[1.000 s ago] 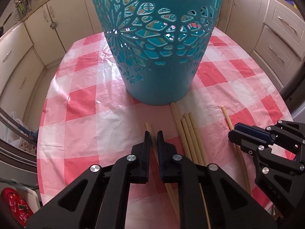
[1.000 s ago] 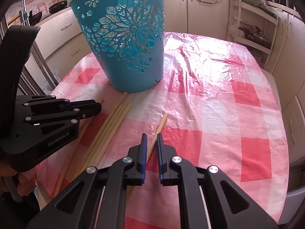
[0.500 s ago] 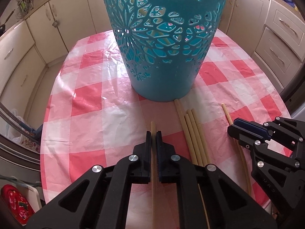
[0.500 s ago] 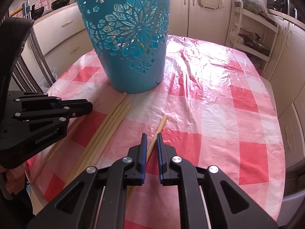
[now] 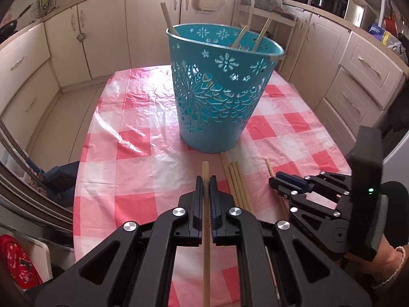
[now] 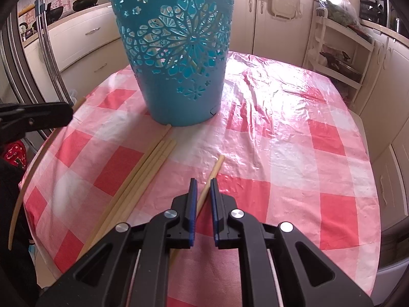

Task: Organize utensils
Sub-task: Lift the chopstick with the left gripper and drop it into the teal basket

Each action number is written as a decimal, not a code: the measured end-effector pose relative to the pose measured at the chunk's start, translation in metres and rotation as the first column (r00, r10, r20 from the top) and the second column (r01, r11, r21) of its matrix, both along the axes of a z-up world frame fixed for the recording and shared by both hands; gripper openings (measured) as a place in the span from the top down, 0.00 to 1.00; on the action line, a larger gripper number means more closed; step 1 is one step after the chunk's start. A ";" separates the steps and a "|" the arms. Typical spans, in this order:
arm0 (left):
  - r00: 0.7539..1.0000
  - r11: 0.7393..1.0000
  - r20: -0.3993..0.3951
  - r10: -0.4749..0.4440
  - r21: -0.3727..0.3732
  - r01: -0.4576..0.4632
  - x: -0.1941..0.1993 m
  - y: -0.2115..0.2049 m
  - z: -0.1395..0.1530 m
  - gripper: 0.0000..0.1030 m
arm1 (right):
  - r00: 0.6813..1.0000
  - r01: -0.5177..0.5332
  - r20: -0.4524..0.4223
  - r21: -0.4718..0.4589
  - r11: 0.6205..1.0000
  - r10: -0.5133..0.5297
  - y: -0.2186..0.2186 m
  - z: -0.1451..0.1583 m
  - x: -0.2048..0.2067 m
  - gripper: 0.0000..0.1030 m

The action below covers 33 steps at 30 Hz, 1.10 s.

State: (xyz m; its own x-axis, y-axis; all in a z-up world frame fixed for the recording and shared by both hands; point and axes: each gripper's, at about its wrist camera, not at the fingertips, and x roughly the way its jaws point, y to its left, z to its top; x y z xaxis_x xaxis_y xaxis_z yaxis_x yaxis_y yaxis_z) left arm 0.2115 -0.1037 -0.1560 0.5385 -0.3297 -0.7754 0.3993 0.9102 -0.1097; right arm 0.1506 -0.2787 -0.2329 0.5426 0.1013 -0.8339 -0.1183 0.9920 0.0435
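Note:
A teal cut-out basket (image 5: 219, 97) stands on the red-checked table (image 5: 143, 143) with three wooden sticks leaning inside it. My left gripper (image 5: 205, 179) is shut on a wooden stick (image 5: 205, 230) and holds it lifted above the table, pointing at the basket. Several sticks (image 5: 237, 181) lie together by the basket's base. My right gripper (image 6: 203, 183) is slightly open, with a single stick (image 6: 213, 176) lying on the table between its fingers. The basket (image 6: 176, 51) and the bundle of sticks (image 6: 143, 168) also show in the right wrist view, where the left gripper's held stick (image 6: 33, 168) curves down the left edge.
Cream kitchen cabinets (image 5: 76, 43) surround the table. A white shelf rack (image 6: 337, 51) stands at the back right. The table's rounded edge (image 6: 368, 232) is close on the right. The right gripper's body (image 5: 319, 199) is beside the left one.
My left gripper closed on the stick and lifted it off the table, rising and pulling back so the basket's rim now shows. My right gripper stayed over its stick.

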 end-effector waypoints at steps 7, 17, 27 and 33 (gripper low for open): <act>0.996 0.983 0.091 -0.003 -0.184 0.020 -0.015 0.021 0.063 0.95 | 1.000 0.003 0.001 -0.004 1.000 -0.003 0.001 0.001 -0.002 0.89; 0.958 0.943 0.275 0.080 -0.334 0.017 0.021 0.014 0.159 0.95 | 1.000 0.011 -0.009 0.001 1.000 -0.011 0.001 0.001 -0.001 0.89; 0.887 0.915 0.392 0.242 -0.397 -0.073 0.082 -0.015 0.201 0.95 | 1.000 -0.021 -0.009 -0.012 1.000 0.021 0.012 0.001 0.000 0.71; 0.865 0.910 0.404 0.299 -0.395 -0.130 0.124 -0.035 0.185 0.95 | 1.000 -0.015 -0.018 0.011 1.000 0.015 0.009 0.002 0.002 0.70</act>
